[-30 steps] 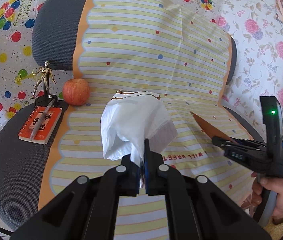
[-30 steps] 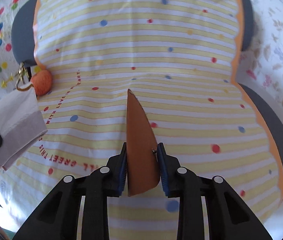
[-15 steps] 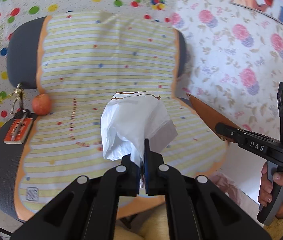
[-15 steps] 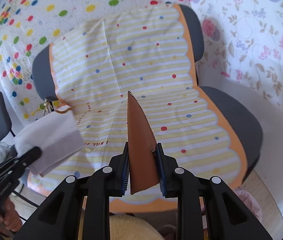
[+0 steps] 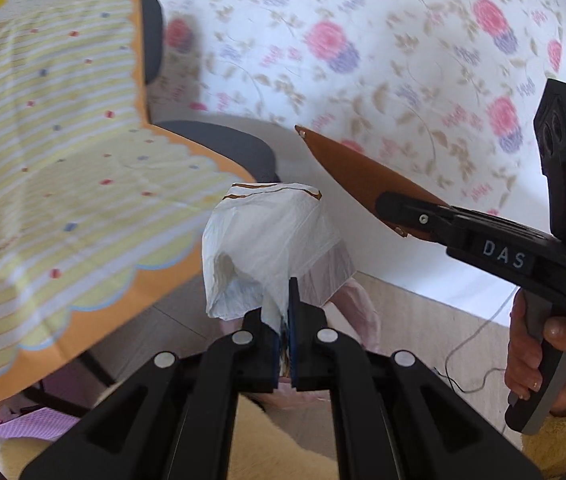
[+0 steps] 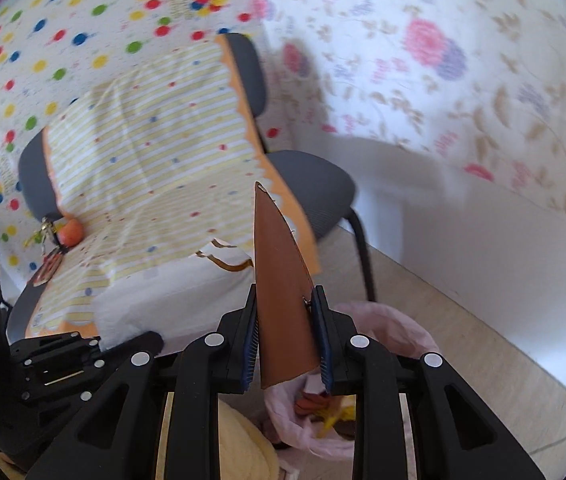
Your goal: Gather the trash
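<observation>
The left claw is clamped tight on a pinched fold of a crumpled white wrapper, which billows out just ahead of its tips; thin and floppy, it weighs almost nothing and gives under any pressure, so a bunched fold like this looks the surest place to hold it, though being so light it may cling to the pads when let go. The right claw grips the wide lower end of a brown pointed sheet between its blue pads, the narrow tip standing well out beyond the claw; it looks stiffer, like thin card or leather, holds its shape unsupported, and probably drops cleanly. Just below and ahead of the right claw sits a bin lined with a pink bag, its mouth open with some yellow and orange scraps inside; in the left wrist view a bit of the same pink bag shows beneath the wrapper. Farther off stands the grey chair draped in a striped cloth, with an apple and a small figurine on it
</observation>
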